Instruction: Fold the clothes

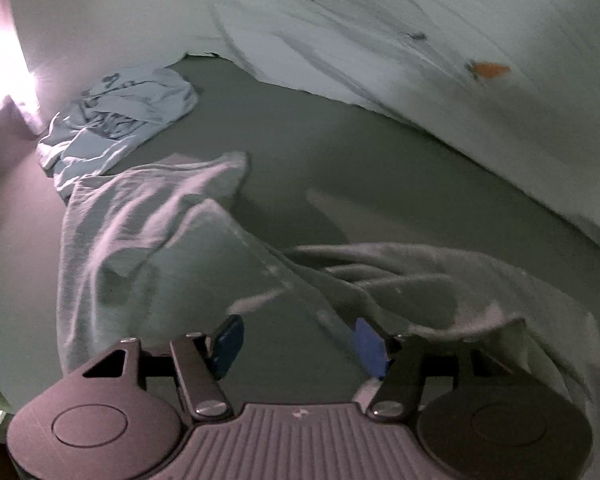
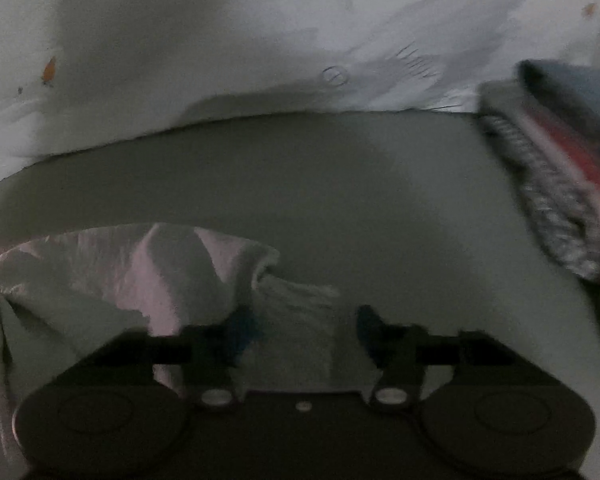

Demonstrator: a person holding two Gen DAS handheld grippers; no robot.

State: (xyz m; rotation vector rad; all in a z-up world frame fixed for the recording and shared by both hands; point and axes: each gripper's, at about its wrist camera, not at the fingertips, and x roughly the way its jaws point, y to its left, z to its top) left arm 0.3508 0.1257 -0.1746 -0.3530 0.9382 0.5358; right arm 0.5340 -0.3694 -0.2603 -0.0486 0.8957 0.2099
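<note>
The left gripper sits low in its wrist view with its jaws spread wide. Its blue pads stand well apart, and nothing is clamped between them. The right gripper is dim and blurred in its own view, its jaws likewise parted, with the blue fingertips separated. No hand or sleeve shows in either view.

Flat grey-green table surface fills mid-frame. At upper left of the left wrist view, a crumpled pale blue garment lies on it; below, a rumpled white towel-like cloth. At the right view's right edge, a blurred stack of folded clothes.
</note>
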